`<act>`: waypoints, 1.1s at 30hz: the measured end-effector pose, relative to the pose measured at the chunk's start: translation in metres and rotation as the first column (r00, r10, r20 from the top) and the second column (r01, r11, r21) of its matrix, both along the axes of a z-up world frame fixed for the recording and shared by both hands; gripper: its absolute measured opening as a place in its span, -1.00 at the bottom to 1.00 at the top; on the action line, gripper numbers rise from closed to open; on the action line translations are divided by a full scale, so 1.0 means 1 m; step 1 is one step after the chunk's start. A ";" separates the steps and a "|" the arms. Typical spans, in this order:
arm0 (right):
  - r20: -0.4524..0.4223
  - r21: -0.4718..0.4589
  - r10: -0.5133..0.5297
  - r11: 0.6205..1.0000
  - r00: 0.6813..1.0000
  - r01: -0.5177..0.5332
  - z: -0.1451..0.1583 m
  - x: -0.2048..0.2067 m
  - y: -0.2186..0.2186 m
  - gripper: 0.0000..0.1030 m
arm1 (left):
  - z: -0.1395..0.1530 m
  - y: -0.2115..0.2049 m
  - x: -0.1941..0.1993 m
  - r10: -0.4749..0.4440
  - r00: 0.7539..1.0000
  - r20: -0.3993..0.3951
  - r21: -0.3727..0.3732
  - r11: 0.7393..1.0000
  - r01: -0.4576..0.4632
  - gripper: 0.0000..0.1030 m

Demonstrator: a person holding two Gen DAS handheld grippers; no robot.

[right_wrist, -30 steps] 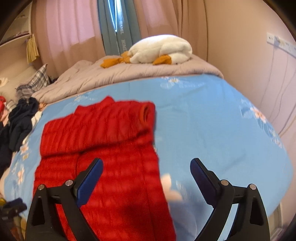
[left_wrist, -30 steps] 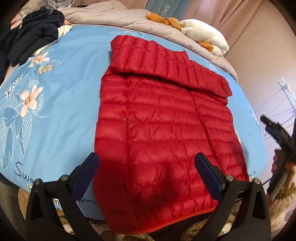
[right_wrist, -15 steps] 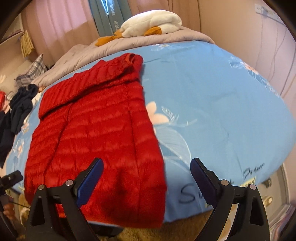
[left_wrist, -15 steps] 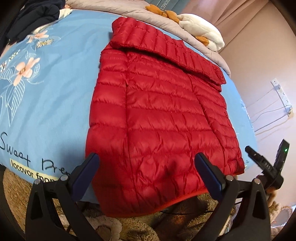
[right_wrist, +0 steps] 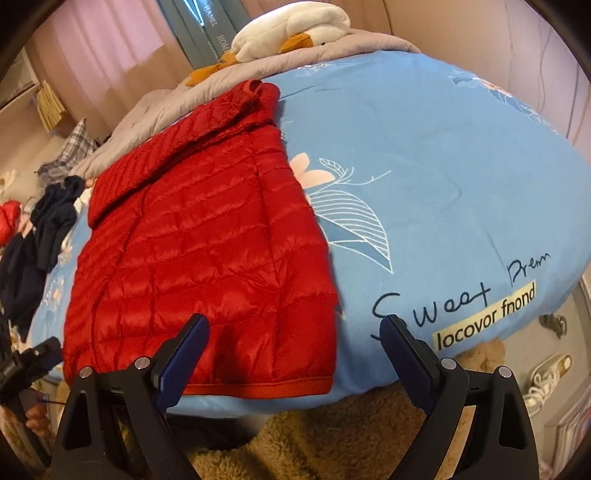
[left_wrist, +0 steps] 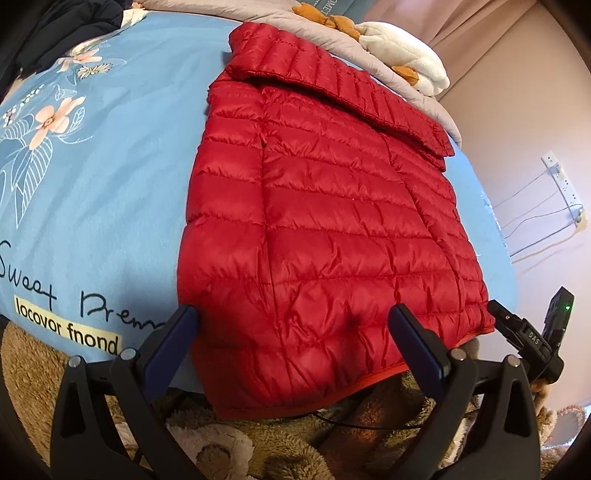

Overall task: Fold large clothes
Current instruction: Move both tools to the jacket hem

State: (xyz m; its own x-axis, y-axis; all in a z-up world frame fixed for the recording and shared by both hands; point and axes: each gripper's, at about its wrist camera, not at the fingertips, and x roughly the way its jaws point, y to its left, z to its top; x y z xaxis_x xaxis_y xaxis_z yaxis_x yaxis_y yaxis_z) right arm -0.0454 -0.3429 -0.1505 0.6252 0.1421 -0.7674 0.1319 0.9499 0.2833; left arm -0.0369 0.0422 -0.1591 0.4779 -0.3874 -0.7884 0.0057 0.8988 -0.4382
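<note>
A red quilted down jacket lies flat on the blue floral bedspread, sleeves folded in, one sleeve laid across its far end. Its hem hangs over the bed's near edge. My left gripper is open, hovering just short of the hem, fingers astride its middle. In the right wrist view the same jacket fills the left half, and my right gripper is open over the hem's right corner. The right gripper's body shows at the far right of the left wrist view. Neither holds cloth.
A white plush goose rests on a grey blanket at the bed's far end. Dark clothes pile on the bed's left side. A shaggy brown rug covers the floor below. A wall with cables and a power strip lies right.
Both grippers have pulled back and dropped toward the bed's near edge. The jacket's hem and the rug have come into view. Both stay open.
</note>
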 end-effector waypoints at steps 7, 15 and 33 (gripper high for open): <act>0.008 0.015 0.000 1.000 1.000 0.000 -0.003 -0.004 0.000 0.83 | -0.010 0.005 0.000 0.013 0.999 -0.029 -0.013 1.000 -0.014 0.99; -0.010 0.039 0.000 0.999 1.000 0.000 -0.007 -0.003 0.000 0.77 | -0.015 0.014 -0.004 0.002 1.000 -0.025 -0.075 0.997 -0.004 0.98; -0.017 0.052 0.054 0.997 0.998 -0.053 -0.017 0.006 0.014 0.35 | -0.021 0.016 -0.010 -0.053 0.998 -0.018 -0.157 0.986 0.050 0.97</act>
